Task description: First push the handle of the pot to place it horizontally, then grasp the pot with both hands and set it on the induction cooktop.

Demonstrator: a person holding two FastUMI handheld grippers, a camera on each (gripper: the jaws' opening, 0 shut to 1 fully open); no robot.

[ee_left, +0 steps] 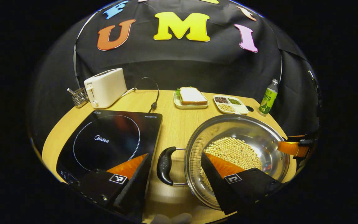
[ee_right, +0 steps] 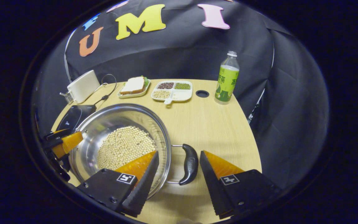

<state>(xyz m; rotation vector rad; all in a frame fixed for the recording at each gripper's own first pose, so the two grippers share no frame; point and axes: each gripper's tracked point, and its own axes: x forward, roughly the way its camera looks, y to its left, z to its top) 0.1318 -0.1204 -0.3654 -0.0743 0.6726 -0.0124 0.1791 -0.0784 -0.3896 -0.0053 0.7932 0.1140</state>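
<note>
A steel pot (ee_left: 259, 130) (ee_right: 110, 118) holding soybeans (ee_left: 235, 152) (ee_right: 123, 146) stands on the wooden table, just right of the black induction cooktop (ee_left: 110, 143) (ee_right: 73, 116). Its black left handle (ee_left: 165, 165) sticks out sideways on wire arms and lies between the fingers of my open left gripper (ee_left: 175, 154); one finger hangs over the cooktop's corner, the other over the beans. The black right handle (ee_right: 190, 165) sits between the fingers of my open right gripper (ee_right: 179, 152). Each gripper also appears across the pot in the other's view, the right gripper (ee_left: 294, 146) and the left gripper (ee_right: 64, 141).
Along the back stand a white toaster (ee_left: 106, 87) with a cable, a wire holder (ee_left: 79, 96), a sandwich on a plate (ee_left: 191, 98), a divided dish of grains (ee_left: 230, 104) and a green bottle (ee_right: 227, 81). A round hole (ee_right: 202, 93) is in the tabletop.
</note>
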